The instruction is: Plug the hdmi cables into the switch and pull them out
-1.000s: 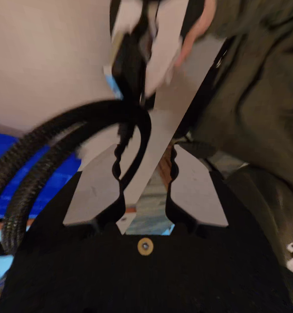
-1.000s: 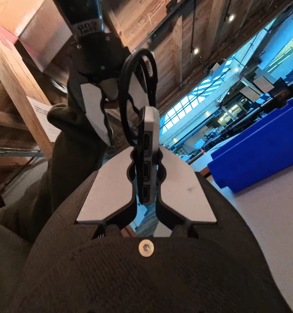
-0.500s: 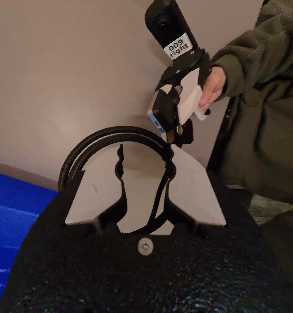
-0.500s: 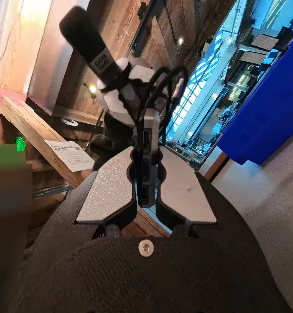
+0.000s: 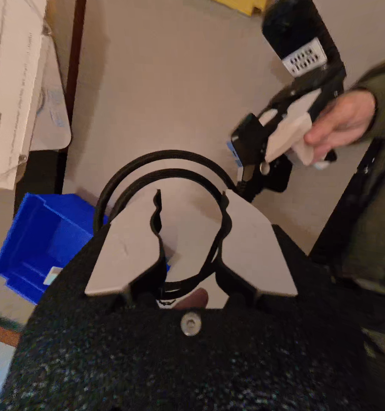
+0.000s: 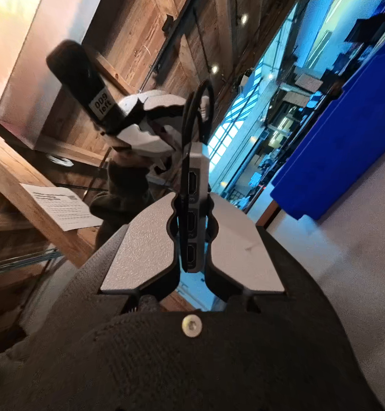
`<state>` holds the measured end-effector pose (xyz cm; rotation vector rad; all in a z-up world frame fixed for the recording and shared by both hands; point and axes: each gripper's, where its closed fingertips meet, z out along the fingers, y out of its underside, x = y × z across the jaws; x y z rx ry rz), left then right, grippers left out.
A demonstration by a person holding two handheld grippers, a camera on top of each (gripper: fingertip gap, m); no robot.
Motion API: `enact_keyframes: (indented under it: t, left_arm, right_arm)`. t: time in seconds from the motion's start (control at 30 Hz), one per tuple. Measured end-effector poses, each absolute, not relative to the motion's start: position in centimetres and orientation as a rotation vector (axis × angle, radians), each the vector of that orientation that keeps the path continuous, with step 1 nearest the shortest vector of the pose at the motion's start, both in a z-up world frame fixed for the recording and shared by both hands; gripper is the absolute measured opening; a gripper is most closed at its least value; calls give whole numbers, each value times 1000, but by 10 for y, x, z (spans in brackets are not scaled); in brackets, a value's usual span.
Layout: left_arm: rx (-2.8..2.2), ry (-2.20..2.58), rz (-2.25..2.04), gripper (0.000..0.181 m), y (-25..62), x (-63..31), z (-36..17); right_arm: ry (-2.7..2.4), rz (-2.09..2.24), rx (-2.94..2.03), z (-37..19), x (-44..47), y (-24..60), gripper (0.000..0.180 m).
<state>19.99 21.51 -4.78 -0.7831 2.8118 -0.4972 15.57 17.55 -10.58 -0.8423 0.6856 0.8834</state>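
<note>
Right gripper [image 6: 192, 231] clamped on the switch [image 6: 195, 213]; left gripper [image 5: 191, 224] wide open.

Right jaws pinch the grey switch edge-on, held up off the counter [image 6: 353, 233], three ports facing the camera (all empty). Left jaws hold nothing; black hdmi cables [image 5: 165, 162] arch past its fingertips, one strand running down inside the right finger toward the base. Blue bin [image 5: 42, 240] on the counter at left.

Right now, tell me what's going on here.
A person is working two handheld grippers above a table. The right gripper is shut on the grey HDMI switch, whose three ports facing its camera are all empty. The left gripper is open, with black braided cables looping around its fingers. A blue bin sits nearby.
</note>
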Motion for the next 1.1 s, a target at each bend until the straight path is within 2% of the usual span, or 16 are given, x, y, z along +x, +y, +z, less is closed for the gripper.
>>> enact_keyframes:
  t: [0.03, 0.1, 0.2, 0.27, 0.47, 0.53, 0.7, 0.83, 0.87, 0.97, 1.1]
  left_arm:
    - [-960, 2761, -558, 50, 213, 205, -41]
    - [-1263, 2711, -659, 50, 210, 207, -33]
    - [-1364, 2697, -539, 50, 221, 204, -39]
    - [-1506, 2710, -643, 57, 208, 199, -41]
    - [-1689, 2713, -866, 51, 197, 201, -40]
    - [-1711, 2774, -937, 44, 195, 194, -36]
    - [-1190, 3092, -797, 45, 208, 161, -46]
    - [-704, 3299, -523, 30, 233, 123, -64]
    - [-651, 3315, -464, 27, 239, 118, -67]
    - [-662, 3280, -390, 34, 249, 119, -72]
    - [-638, 3206, -532, 35, 245, 125, -67]
  right_arm:
    - [693, 824, -848, -106, 156, 174, 22]
    - [683, 781, -846, -101, 155, 171, 23]
    - [701, 701, -834, -93, 161, 163, 22]
    - [728, 635, -822, -91, 167, 159, 22]
    - [712, 542, -867, -87, 166, 155, 23]
    - [719, 521, -852, -87, 173, 147, 23]
    - [710, 495, -837, -83, 185, 129, 22]
    - [667, 357, -914, -79, 187, 122, 22]
    - [648, 341, -928, -77, 186, 121, 23]
    - [602, 321, -927, -67, 183, 117, 22]
    - [605, 335, -919, -56, 188, 115, 23]
